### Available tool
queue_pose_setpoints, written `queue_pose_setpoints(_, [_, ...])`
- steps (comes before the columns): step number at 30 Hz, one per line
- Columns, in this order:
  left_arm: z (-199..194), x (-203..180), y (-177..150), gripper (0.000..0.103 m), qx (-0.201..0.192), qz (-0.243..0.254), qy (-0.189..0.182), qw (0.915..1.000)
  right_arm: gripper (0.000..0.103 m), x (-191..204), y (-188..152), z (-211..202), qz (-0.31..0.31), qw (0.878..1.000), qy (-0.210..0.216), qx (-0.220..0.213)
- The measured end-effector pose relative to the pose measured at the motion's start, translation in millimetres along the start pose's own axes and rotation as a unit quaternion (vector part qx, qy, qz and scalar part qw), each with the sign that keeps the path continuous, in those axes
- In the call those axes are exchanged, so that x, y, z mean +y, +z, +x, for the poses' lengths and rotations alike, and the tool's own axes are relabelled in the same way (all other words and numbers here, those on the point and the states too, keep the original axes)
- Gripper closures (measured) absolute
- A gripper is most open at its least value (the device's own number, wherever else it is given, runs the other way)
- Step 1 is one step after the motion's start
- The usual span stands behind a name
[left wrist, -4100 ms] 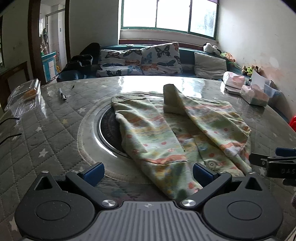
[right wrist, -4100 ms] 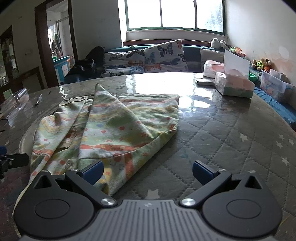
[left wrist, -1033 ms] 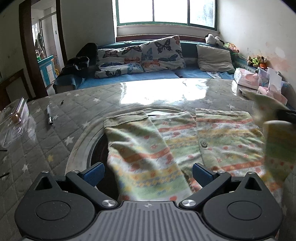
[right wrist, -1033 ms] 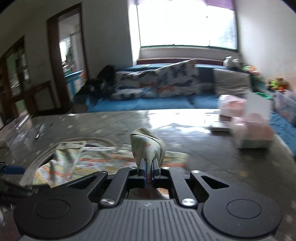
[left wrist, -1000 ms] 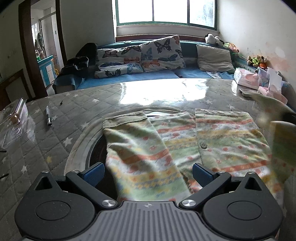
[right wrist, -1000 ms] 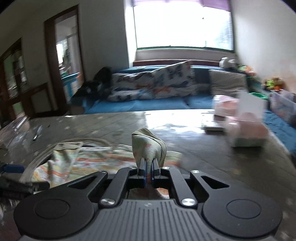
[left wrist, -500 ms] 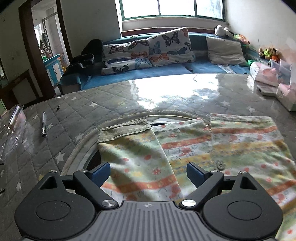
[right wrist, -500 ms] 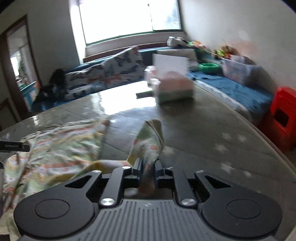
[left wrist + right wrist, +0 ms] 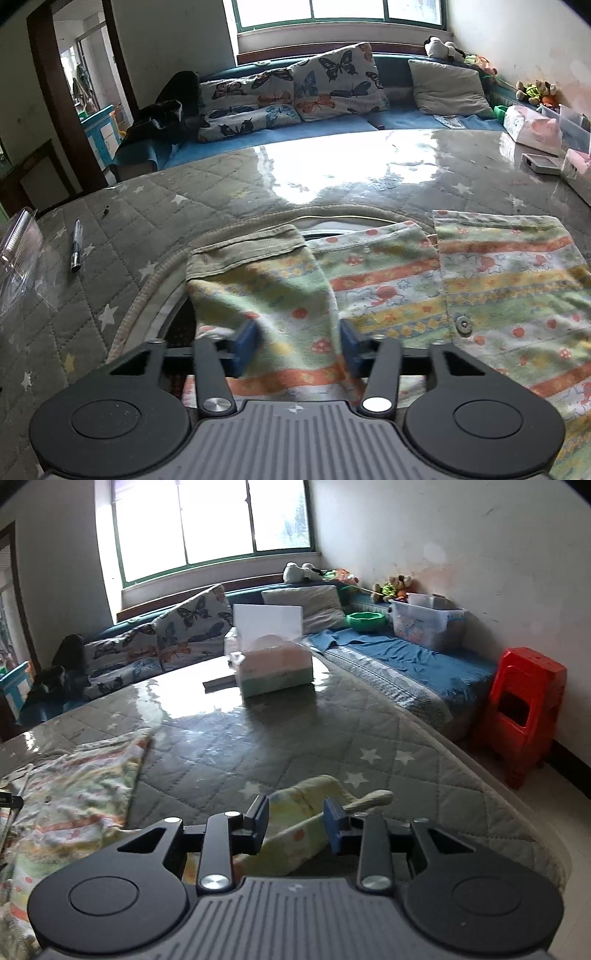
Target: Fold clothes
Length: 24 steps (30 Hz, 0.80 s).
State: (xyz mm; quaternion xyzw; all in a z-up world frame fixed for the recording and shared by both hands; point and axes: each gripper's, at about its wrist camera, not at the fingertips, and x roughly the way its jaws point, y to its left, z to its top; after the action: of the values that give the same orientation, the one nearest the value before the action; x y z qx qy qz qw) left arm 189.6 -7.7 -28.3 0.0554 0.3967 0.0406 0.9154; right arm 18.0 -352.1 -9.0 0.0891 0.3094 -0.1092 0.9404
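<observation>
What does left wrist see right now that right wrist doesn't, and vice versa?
Left wrist only: a pen on the quilted table cover, a clear plastic box at the left edge, and the garment's button.
Right wrist only: a red stool, a green bowl, and the sleeve laid out between the right gripper, whose jaws have just been opening.
Both: the striped garment, the butterfly cushions, the window.

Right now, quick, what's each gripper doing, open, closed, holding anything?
Left gripper: jaws have just been closing around the garment's left sleeve; pads not yet pressing, so open.
Right gripper: jaws have just been opening; the right sleeve lies loose between them.
</observation>
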Motion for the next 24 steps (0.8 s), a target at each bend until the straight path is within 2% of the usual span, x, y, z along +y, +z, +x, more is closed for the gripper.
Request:
queue_pose_setpoints(2, [-2,7,-1,0.070,-0.002,-0.005,-0.007,1.0000,0.070,9,3,0,-0.007,1.000,0.016,-0.003])
queue_pose_setpoints(4, [-7,14,-2,0.087,-0.006,-0.012,-0.011,0.9999,0.069,19,5,-2,-0.015,0.999,0.029,-0.007])
queue_pose_setpoints(6, [-14,22,-4,0.092,-0.012,-0.023,-0.013,0.9996,0.069,27,7,-2,-0.022,0.999,0.042,-0.011])
queue_pose_setpoints(10, [-31,44,-10,0.095,-0.027,-0.044,-0.013,0.9986,0.062,48,8,1,-0.045,0.997,0.070,-0.008])
queue_pose_setpoints(15, [-61,84,-27,0.097,-0.048,-0.090,-0.001,0.9948,0.062,65,-2,14,-0.064,0.994,0.091,0.021])
queue_pose_setpoints(21, [-98,131,-54,0.099,-0.067,-0.139,0.033,0.9875,0.061,72,-17,26,-0.074,0.991,0.094,0.054])
queue_pose_setpoints(24, [-108,148,-68,0.100,-0.062,-0.157,0.038,0.9849,0.060,71,-22,27,-0.078,0.991,0.090,0.061])
